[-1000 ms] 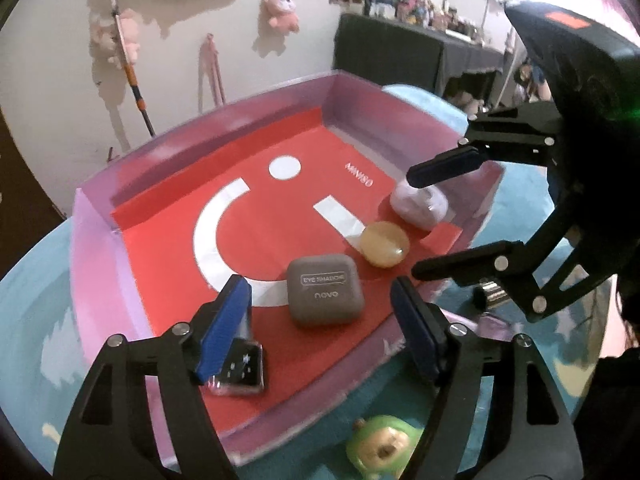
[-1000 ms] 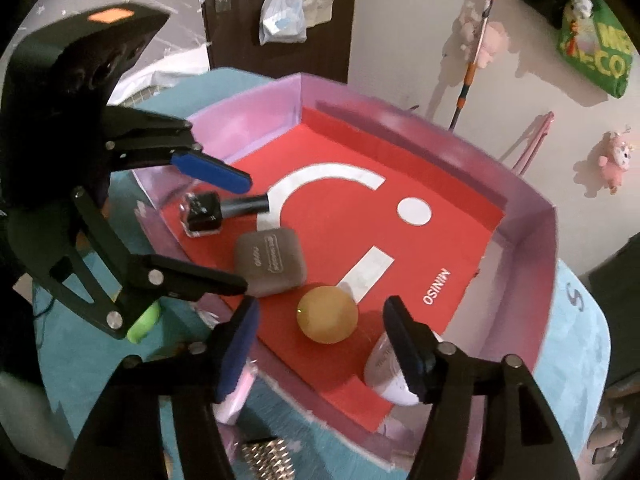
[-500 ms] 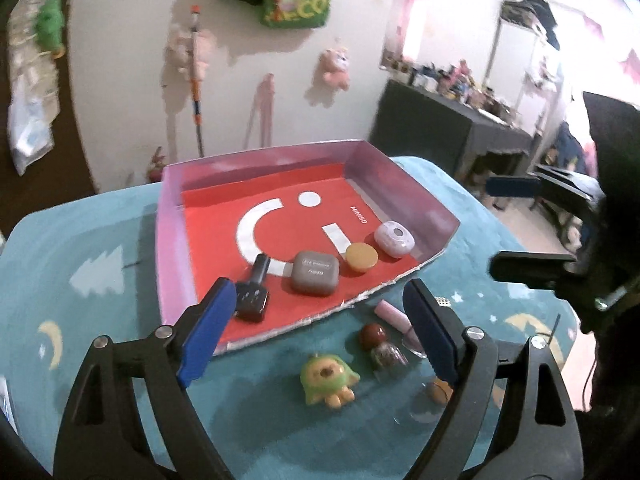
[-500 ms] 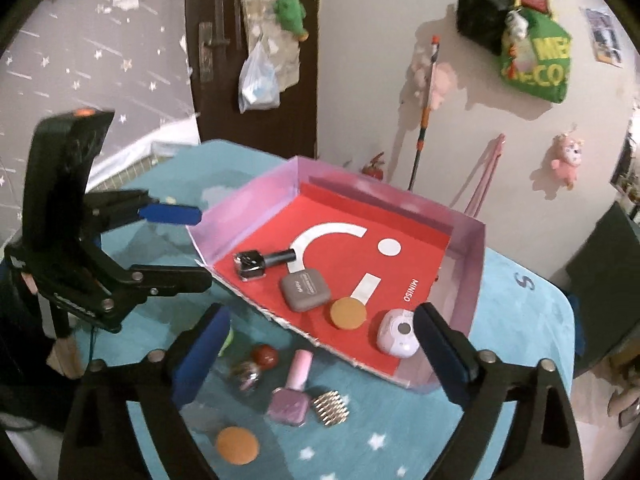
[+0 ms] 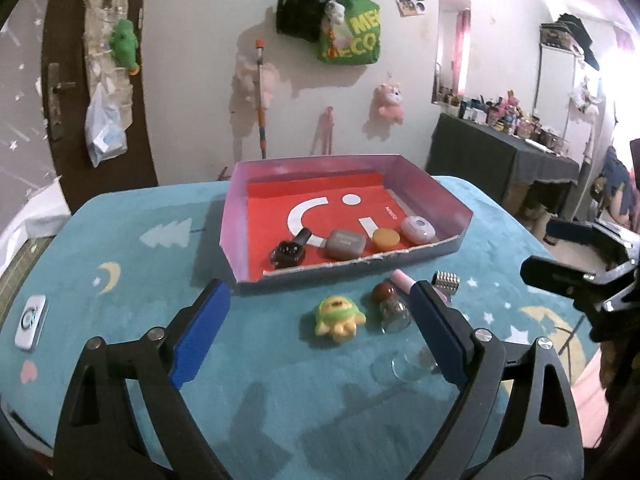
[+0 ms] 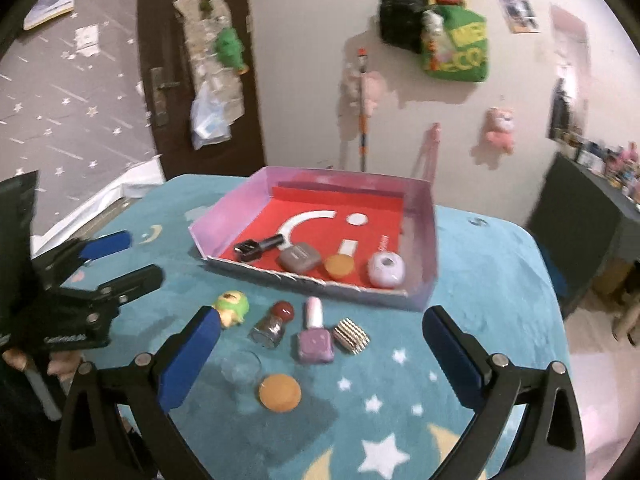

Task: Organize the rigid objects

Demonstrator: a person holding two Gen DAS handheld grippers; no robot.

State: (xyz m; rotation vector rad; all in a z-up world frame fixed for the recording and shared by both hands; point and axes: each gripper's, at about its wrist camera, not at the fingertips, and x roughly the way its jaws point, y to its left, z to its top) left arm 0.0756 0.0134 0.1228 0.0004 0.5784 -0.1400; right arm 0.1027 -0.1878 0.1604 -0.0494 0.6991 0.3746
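Left gripper (image 5: 318,336): fingers spread wide, nothing between them; hangs over the mat (image 5: 120,320), short of the loose row.
Right gripper (image 6: 316,356): fingers spread wide, holding nothing; also above the mat, near side.
Box (image 6: 424,248): shallow, pink walls, red floor. Along its near wall, in a row: black bottle (image 6: 258,246) lying down, grey case (image 6: 300,258), amber disc (image 6: 339,266), white puck (image 6: 386,270).
Loose on mat, just outside the box: green toy (image 6: 232,308), red-capped bottle (image 6: 272,326), pink polish (image 6: 315,338), ribbed clip (image 6: 351,336), clear glass (image 6: 241,366), orange disc (image 6: 280,393).
Progress, judged: four in, six out; roughly partway.
Pink polish, handling: glass body, likely small but dense, smooth. Lying flat; take it across the square body, not the narrow cap.
Red-capped bottle: glass, round, probably rolls; pinch mid-body.
Clear glass: fragile, hard to see against the mat; grip lightly at the rim or wall.
Orange disc: flat, low; fingers must reach down to the mat to catch its edges. Likely slippery.
Green toy: looks light, lumpy, forgiving grip.
Ribbed clip: metal-looking, stiff; ridges should help hold.
Far left of mat: a white device (image 5: 30,322), well apart from everything.
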